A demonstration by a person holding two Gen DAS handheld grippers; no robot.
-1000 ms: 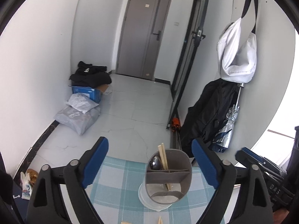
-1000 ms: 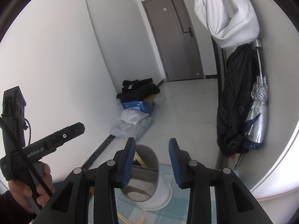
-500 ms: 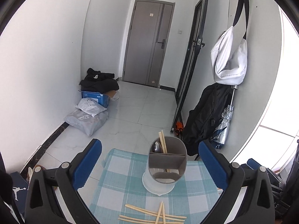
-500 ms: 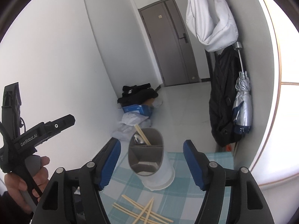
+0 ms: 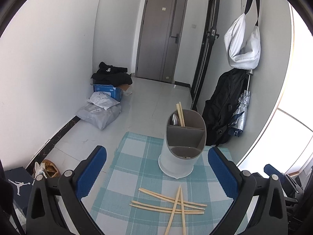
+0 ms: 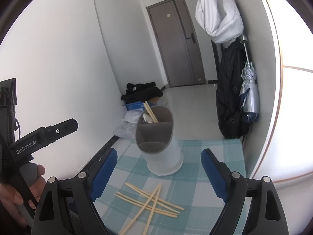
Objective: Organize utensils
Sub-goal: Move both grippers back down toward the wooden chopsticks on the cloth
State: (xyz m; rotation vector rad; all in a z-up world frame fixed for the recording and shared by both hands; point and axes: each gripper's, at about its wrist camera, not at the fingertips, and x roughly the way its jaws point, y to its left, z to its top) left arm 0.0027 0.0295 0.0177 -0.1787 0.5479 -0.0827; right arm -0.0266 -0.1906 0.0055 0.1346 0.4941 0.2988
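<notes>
Left tongs (image 6: 47, 135), spread wide like right tongs (image 6: 159, 168), read "GenRobot.AI".

The left gripper (image 5: 156, 174) hangs over a checked cloth (image 5: 135, 168), its blue fingers (image 5: 91, 173) spread wide and holding nothing. Between them, near, loose chopsticks (image 5: 172, 205) lie crossed on the cloth. Farther off stands a utensil holder (image 5: 183, 146) with two chopsticks (image 5: 180, 113) and a spoon (image 5: 174, 120) in its far compartment.

Teal-white checked tablecloth (image 5: 135, 168); grey-white holder (image 5: 183, 143); pale wooden chopsticks (image 5: 172, 205); blue-padded tongs (image 5: 157, 173).
</notes>
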